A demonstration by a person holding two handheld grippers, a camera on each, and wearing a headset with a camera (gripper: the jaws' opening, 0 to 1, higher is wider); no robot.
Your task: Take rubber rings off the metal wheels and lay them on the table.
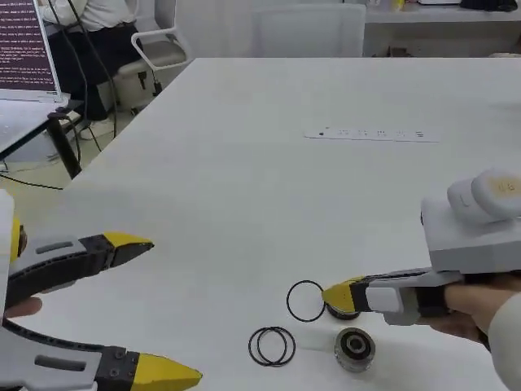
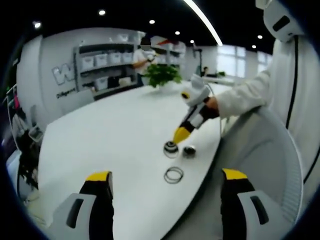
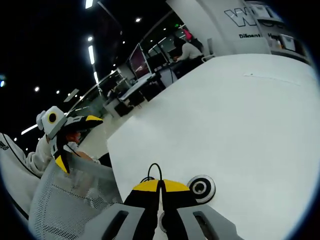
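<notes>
One black rubber ring (image 1: 305, 300) lies flat on the white table (image 1: 244, 179). My right gripper (image 1: 330, 296) is shut with its yellow tips on that ring's right edge. In the right gripper view the ring (image 3: 154, 171) loops out from the closed tips (image 3: 160, 184). A dark metal wheel (image 1: 343, 313) sits just under the tips, and a second wheel (image 1: 355, 345) stands nearer me. Two overlapping rings (image 1: 272, 346) lie to the left of it. My left gripper (image 1: 146, 309) hangs open at the near left, well away from the parts, with nothing between its fingers.
A flat white remote-like strip (image 1: 373, 134) lies farther back on the table. A monitor (image 1: 24, 45) and an office chair (image 1: 159, 53) stand beyond the far left corner. The table's near edge (image 2: 200, 185) runs close to the rings.
</notes>
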